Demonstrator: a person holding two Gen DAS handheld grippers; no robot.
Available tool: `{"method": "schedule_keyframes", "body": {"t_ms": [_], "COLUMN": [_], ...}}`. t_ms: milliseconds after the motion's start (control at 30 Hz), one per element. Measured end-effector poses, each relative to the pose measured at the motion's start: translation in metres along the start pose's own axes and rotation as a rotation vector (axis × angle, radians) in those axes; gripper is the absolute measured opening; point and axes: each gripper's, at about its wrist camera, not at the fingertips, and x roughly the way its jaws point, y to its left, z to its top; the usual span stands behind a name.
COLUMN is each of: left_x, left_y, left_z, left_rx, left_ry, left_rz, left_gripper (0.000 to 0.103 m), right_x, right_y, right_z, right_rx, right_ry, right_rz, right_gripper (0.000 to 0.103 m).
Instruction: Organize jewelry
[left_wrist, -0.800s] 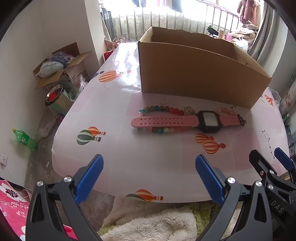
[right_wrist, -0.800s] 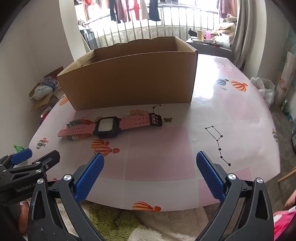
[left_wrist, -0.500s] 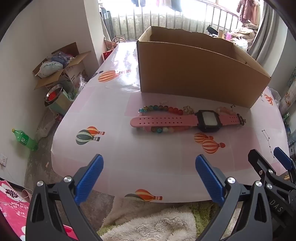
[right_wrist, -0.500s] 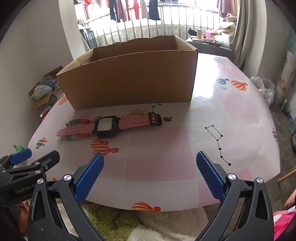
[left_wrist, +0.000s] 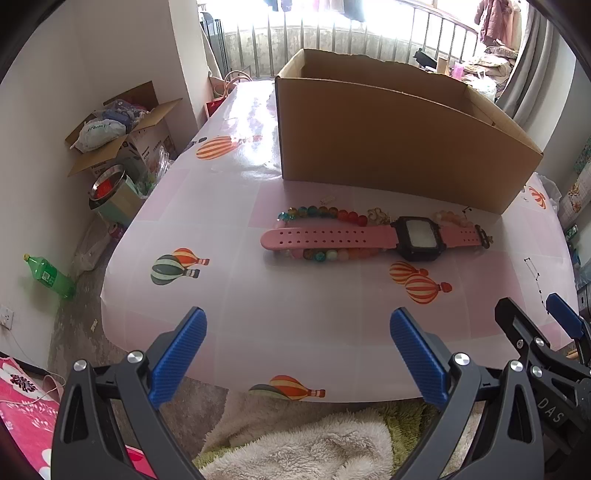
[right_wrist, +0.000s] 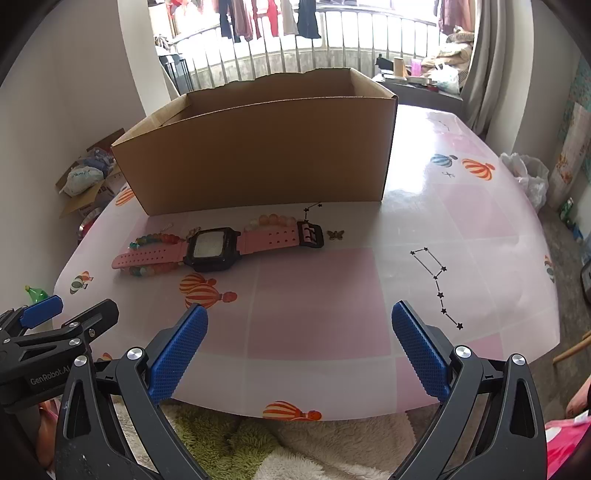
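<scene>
Watch (left_wrist: 373, 236), light with a floppy strap, is best pinched at its stiff case; both hand-held grippers (left_wrist: 297, 350) (right_wrist: 299, 343) are held wide open, empty.

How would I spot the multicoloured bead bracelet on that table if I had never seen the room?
Find the big open cardboard box standing on the balloon-print table. Just in front of it lies a pink watch, stretched out flat. The bead bracelet lies under its long strap, showing on both sides: the only string of round green, amber and red beads, unlike the pale peach beads by the buckle.
</scene>
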Motion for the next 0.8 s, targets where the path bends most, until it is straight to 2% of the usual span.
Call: {"method": "schedule_keyframes", "body": {"t_ms": [800], "left_x": [0.0044], "left_y": [0.0038], "left_z": [-0.0046], "left_rx": [0.002], "left_ry": [0.007], "left_rz": [-0.004], "left_gripper": [0.098], "right_x": [0.0008], "right_y": [0.0012], "right_z": [0.0010], "right_rx": [-0.005], "right_ry": [0.002], "right_rz": [-0.002], "right_gripper": [0.095]}}
